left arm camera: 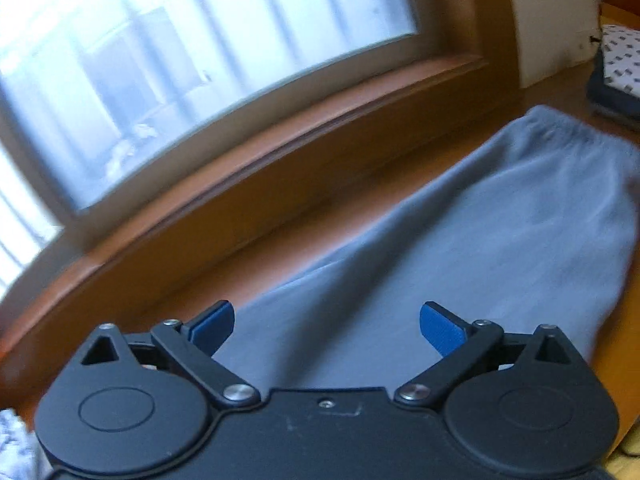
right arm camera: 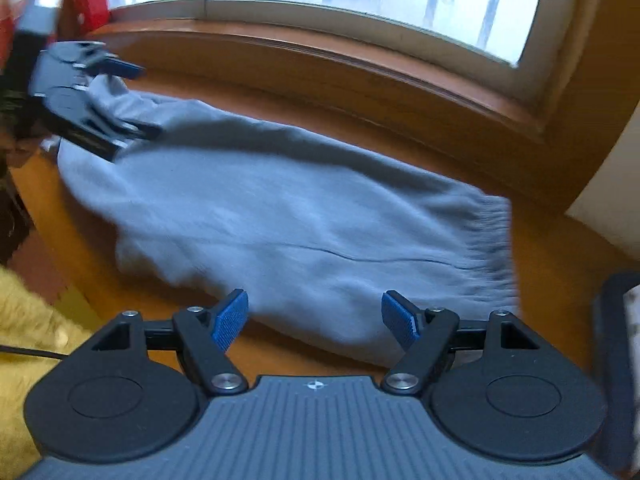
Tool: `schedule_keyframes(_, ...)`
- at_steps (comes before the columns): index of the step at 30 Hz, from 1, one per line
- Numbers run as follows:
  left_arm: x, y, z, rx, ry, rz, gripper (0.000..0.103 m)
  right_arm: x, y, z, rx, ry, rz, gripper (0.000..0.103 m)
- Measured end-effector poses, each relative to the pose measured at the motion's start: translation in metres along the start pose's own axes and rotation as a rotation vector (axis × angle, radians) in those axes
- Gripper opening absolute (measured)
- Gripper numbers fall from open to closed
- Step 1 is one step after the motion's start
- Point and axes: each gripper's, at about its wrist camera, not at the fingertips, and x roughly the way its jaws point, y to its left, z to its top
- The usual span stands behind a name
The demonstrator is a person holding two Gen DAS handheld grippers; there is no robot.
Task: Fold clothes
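Note:
A grey garment (left arm camera: 460,240) (right arm camera: 280,208) lies lengthwise on the wooden table (right arm camera: 552,264), doubled over along its length. Its ribbed elastic end (right arm camera: 492,248) points right in the right wrist view. My left gripper (left arm camera: 327,328) is open above the garment's other end, and its blue pads (left arm camera: 212,326) hold nothing. The right wrist view shows that same left gripper (right arm camera: 144,100) at the upper left, jaws wide, with a raised bit of grey cloth beside its fingers. My right gripper (right arm camera: 316,316) is open over the garment's near edge, close to the elastic end, with nothing between its pads.
A wooden window sill (right arm camera: 360,64) and window (left arm camera: 180,60) run along the table's far side. A red cup (right arm camera: 90,4) stands on the sill at the left. A stack of folded clothes (left arm camera: 616,72) lies beyond the elastic end. Yellow fuzzy fabric (right arm camera: 24,320) sits at the lower left.

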Motion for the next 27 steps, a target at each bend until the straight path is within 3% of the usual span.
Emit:
schedule_keyframes(3, 0.023, -0.039, 0.029, -0.05, 0.034, -0.079, 0.099, 0.005, -0.022, -0.001, -0.039, -0.033, 0.012, 0.076)
schedule_keyframes(6, 0.04, -0.072, 0.055, -0.041, 0.061, -0.08, 0.099, 0.008, -0.057, -0.006, -0.023, -0.116, 0.034, 0.076)
schedule_keyframes(10, 0.061, -0.096, 0.088, 0.007, 0.078, -0.066, 0.099, 0.025, -0.111, -0.008, 0.1, -0.235, 0.074, 0.076)
schedule_keyframes(15, 0.071, -0.104, 0.12, 0.069, 0.106, -0.062, 0.099, 0.068, -0.161, 0.005, 0.259, -0.319, 0.172, 0.076)
schedule_keyframes(21, 0.1, -0.1, 0.143, 0.164, 0.119, -0.093, 0.099, 0.12, -0.183, 0.019, 0.315, -0.293, 0.229, 0.075)
schedule_keyframes(27, 0.132, -0.085, 0.15, 0.186, 0.139, -0.168, 0.099, 0.154, -0.191, 0.022, 0.343, -0.214, 0.278, 0.072)
